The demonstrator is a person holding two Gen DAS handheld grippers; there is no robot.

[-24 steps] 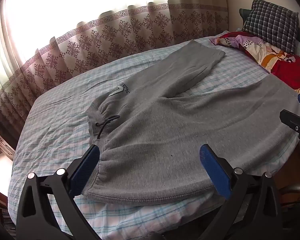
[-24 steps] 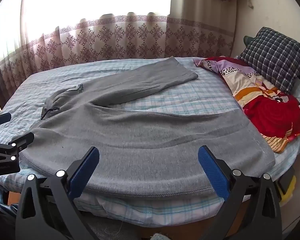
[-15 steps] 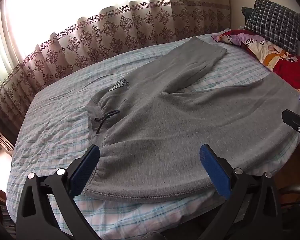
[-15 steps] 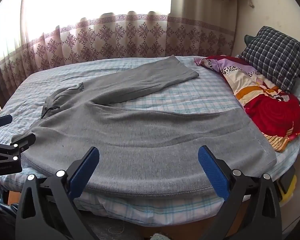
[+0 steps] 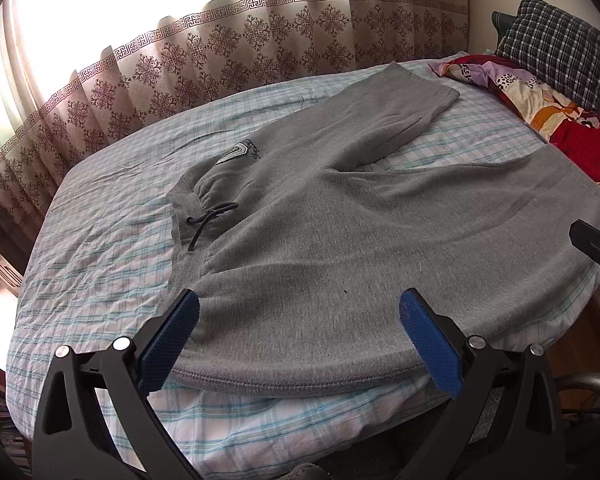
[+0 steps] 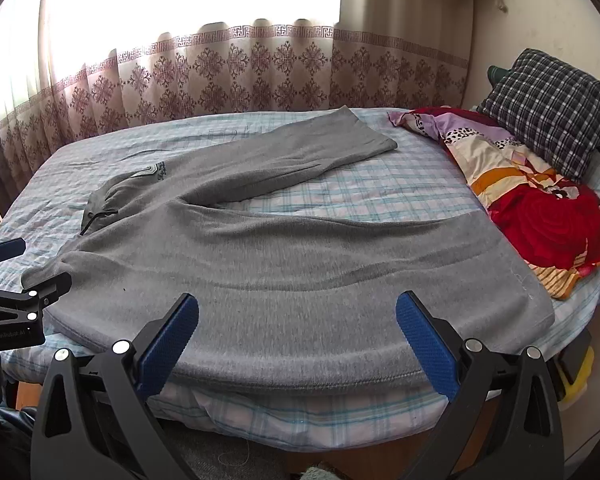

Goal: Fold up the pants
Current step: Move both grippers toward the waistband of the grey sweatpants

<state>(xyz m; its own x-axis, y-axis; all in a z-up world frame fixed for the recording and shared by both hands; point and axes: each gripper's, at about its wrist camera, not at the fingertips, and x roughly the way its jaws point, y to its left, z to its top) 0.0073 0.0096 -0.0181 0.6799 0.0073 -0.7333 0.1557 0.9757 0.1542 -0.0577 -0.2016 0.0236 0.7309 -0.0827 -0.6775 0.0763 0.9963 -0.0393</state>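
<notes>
Grey pants [image 6: 284, 264] lie crosswise, waistband left; both tools [image 5: 300, 340] [image 6: 296, 340] gape wide, empty.

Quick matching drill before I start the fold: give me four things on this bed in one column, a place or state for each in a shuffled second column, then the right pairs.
Things
1. grey pants
2. checked pillow
3. red floral quilt
4. drawstring

Places or states
A. dark cord lying loose at the waistband
B. bunched along the right side of the bed
C. spread flat, legs apart in a V
D. propped at the far right corner

Pairs: 1-C, 2-D, 3-B, 4-A

The left gripper and the right gripper are both open, holding nothing.
</notes>
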